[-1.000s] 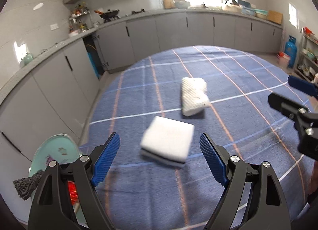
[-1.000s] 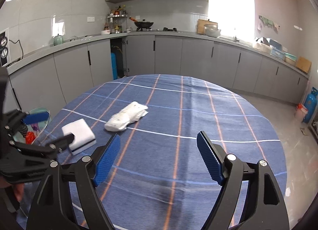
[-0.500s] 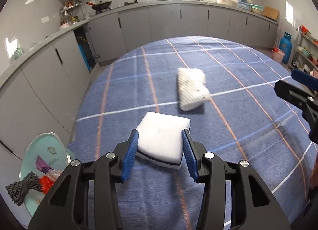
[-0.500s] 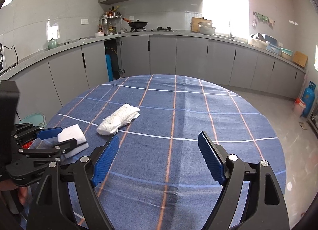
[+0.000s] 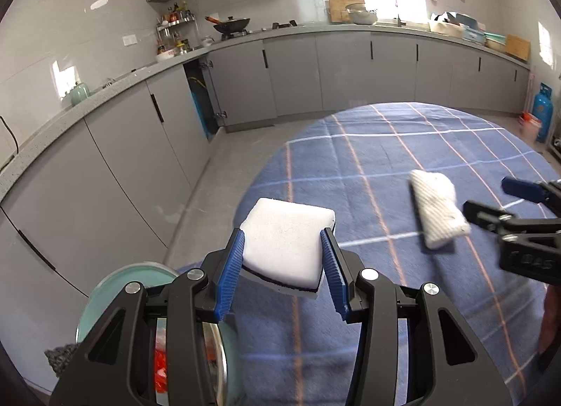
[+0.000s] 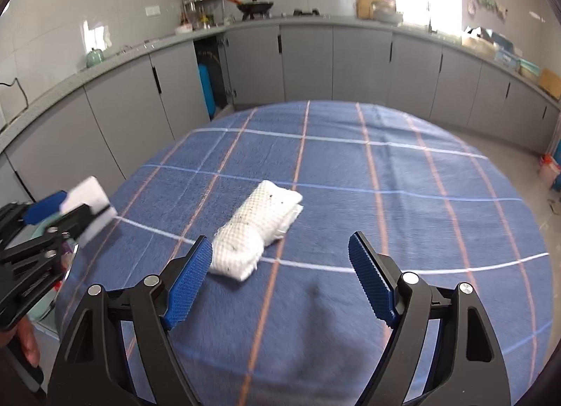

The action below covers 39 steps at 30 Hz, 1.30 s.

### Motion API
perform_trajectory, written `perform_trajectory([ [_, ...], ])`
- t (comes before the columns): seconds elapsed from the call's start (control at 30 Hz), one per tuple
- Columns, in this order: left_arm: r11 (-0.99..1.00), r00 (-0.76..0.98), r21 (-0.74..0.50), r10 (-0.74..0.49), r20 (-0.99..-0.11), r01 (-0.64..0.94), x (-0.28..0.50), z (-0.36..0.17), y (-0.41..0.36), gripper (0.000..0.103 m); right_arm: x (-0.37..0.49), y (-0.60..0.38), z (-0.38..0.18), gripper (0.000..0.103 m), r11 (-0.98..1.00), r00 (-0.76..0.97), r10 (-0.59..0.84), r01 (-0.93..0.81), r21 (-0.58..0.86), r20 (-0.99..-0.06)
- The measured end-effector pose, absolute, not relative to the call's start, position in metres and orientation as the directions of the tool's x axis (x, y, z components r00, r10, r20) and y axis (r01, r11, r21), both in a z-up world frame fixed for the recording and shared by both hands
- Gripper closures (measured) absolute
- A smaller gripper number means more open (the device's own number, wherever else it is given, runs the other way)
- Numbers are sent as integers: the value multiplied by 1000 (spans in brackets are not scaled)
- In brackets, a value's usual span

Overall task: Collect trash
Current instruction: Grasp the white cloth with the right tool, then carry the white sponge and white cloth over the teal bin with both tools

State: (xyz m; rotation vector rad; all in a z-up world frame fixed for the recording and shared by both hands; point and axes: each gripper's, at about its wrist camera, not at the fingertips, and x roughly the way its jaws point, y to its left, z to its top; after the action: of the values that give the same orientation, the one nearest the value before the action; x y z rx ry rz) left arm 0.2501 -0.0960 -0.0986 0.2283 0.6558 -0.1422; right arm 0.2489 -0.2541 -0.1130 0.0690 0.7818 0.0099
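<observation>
A white sponge with a dark underside [image 5: 285,243] is pinched between the blue pads of my left gripper [image 5: 284,265], lifted off the cloth near the table's left edge. From the right wrist view the same sponge [image 6: 89,200] shows at far left in the left gripper [image 6: 66,209]. A rolled white mesh rag [image 6: 257,230] lies on the blue plaid tablecloth [image 6: 385,195]. My right gripper [image 6: 280,272] stands open just short of the rag, its left pad beside the rag's near end. In the left wrist view the rag [image 5: 438,207] sits next to the right gripper [image 5: 498,202].
A pale green bin [image 5: 115,297] holding red and dark scraps sits on the floor below the table's left edge. Grey cabinets [image 5: 140,146] and a counter curve round the room. A blue gas cylinder [image 5: 541,118] stands at far right.
My left gripper shut on the sponge, lifted it and swung it left toward the table edge. My right gripper moved forward and down, closing in on the rag.
</observation>
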Motion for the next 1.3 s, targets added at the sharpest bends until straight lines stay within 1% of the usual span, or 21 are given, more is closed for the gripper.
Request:
perform_trajectory([
  [0.03,966,786,164,-57,-616,199,252,-98,-95,58,255,-253,-117,25,997,698,43,18,77,-715],
  [0.17,969,782,157,-54,-621,191,264,-100,-91,58,270,-249,-130,37,995,656,62,15,95,-753],
  [0.2,970,779,155,-52,-624,190,266,-102,-90,58,271,-249,-133,44,994,647,73,10,104,-759],
  [0.23,970,773,148,-56,-632,192,269,-105,-89,58,272,-248,-135,49,993,636,91,1,118,-767],
  [0.27,971,769,143,-59,-637,193,271,-106,-89,58,272,-247,-135,60,991,634,108,-11,131,-765],
  [0.3,971,768,141,-60,-638,193,271,-107,-89,58,271,-245,-134,69,991,633,118,-26,132,-765],
  [0.33,971,768,138,-63,-638,195,271,-107,-88,58,269,-241,-133,71,993,636,113,-37,116,-763],
  [0.4,972,769,130,-72,-635,197,269,-106,-85,58,266,-237,-130,83,993,642,115,-54,105,-758],
  [0.47,972,773,124,-78,-629,200,266,-103,-83,58,260,-235,-126,86,992,654,121,-62,106,-747],
  [0.57,973,781,115,-88,-619,201,257,-99,-82,58,249,-234,-119,88,992,679,122,-75,97,-724],
  [0.77,977,805,113,-79,-587,178,234,-92,-72,57,226,-230,-102,88,990,725,139,-106,90,-675],
  [0.87,981,814,104,-74,-577,163,224,-88,-65,57,221,-225,-98,88,986,729,166,-130,104,-664],
  [1.07,982,833,128,-43,-552,136,205,-82,-53,57,213,-209,-91,88,980,742,200,-168,111,-640],
  [1.3,988,838,122,-16,-545,99,196,-78,-32,57,209,-187,-86,88,969,744,241,-220,113,-623],
])
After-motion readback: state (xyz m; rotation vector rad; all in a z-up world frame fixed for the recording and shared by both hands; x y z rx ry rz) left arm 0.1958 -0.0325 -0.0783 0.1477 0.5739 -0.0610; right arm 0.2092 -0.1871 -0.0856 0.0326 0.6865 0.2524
